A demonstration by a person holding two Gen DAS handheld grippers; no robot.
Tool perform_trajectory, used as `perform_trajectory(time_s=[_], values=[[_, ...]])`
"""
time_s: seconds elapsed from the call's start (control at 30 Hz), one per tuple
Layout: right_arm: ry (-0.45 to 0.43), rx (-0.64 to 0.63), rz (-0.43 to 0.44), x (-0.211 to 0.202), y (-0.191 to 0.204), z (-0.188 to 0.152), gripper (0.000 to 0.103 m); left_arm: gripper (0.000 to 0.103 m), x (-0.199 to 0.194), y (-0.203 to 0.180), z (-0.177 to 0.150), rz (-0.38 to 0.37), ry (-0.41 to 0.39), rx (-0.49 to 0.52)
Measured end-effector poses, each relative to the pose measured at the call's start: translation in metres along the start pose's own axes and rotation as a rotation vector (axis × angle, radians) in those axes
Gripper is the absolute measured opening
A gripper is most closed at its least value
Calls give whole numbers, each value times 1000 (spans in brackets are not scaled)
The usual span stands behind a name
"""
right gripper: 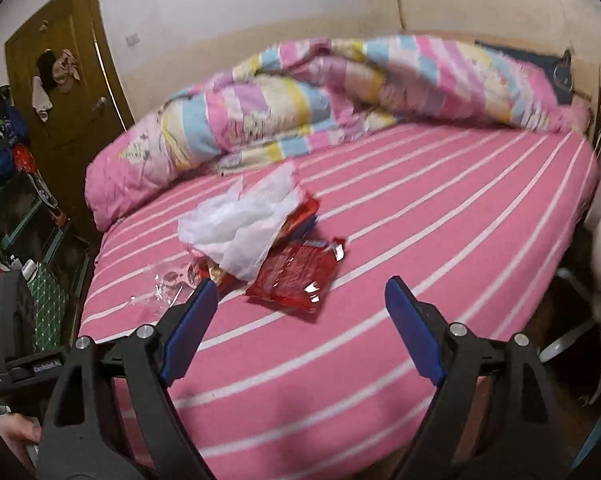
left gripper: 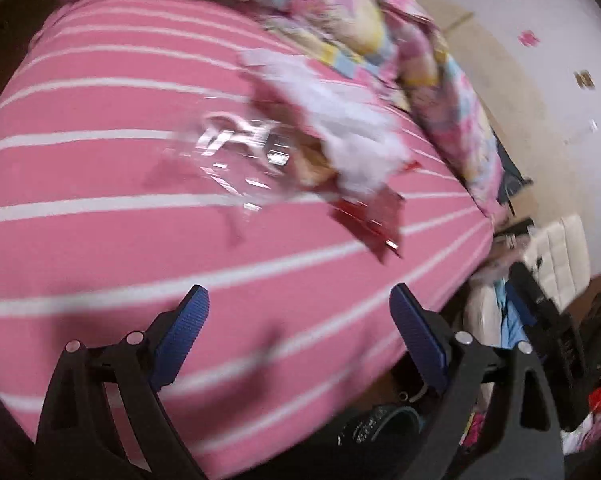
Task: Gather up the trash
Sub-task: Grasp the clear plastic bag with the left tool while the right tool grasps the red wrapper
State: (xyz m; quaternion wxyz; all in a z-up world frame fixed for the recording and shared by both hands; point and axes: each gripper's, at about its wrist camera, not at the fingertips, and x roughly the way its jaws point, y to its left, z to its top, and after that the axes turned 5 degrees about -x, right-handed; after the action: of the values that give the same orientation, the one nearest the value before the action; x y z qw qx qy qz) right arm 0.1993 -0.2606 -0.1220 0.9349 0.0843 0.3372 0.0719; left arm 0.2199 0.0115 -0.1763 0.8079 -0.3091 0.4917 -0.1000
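Both the left hand-held gripper point(left gripper: 298, 300) and right hand-held gripper point(right gripper: 300, 294) hang wide open and empty above the striped bed point(right gripper: 440, 216), apparently lining up on the litter heaped mid-mattress: white tissue point(right gripper: 240, 224), red wrapper point(right gripper: 296, 276), clear plastic point(right gripper: 162, 288), with no print legible.

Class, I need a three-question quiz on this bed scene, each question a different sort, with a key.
1. True or false: the left gripper holds the red wrapper.
2. What lies on top of the red wrapper? A) white tissue B) a sock C) a book
3. Fill in: the clear plastic lies on the ____.

Key: 1 false, both the left and the right gripper are open and empty; 2 A; 3 bed.
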Motion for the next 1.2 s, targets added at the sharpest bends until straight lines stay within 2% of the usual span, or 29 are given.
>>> perform_trajectory(time_s=[0.13,0.27,0.37,0.53,0.73,0.77,0.8,0.87,1.0,1.07,1.13,1.2], values=[[49,17,54,38,17,-10,85,89,15,38,27,17,6,-64],[88,-11,21,63,24,-14,85,89,33,57,47,4,22,-116],[120,21,-26,83,13,-10,85,89,43,58,60,-5,3,-114],[158,47,-53,111,1,-3,85,89,59,54,80,-11,-40,-112],[229,9,-88,152,2,5,84,87,78,37,86,47,-70,-31],[247,9,-80,159,2,4,81,87,81,32,85,57,-69,0],[265,16,-59,166,2,3,77,80,83,29,84,62,-67,20],[267,14,-54,168,4,4,63,72,89,20,81,93,-66,69],[276,-2,-27,165,5,3,50,51,96,15,79,125,-74,115],[272,-10,-20,162,5,3,43,46,97,11,75,137,-77,147],[264,-5,-9,155,3,2,38,39,96,13,73,139,-79,148],[260,10,11,146,2,-1,23,33,91,19,71,115,-73,117]])
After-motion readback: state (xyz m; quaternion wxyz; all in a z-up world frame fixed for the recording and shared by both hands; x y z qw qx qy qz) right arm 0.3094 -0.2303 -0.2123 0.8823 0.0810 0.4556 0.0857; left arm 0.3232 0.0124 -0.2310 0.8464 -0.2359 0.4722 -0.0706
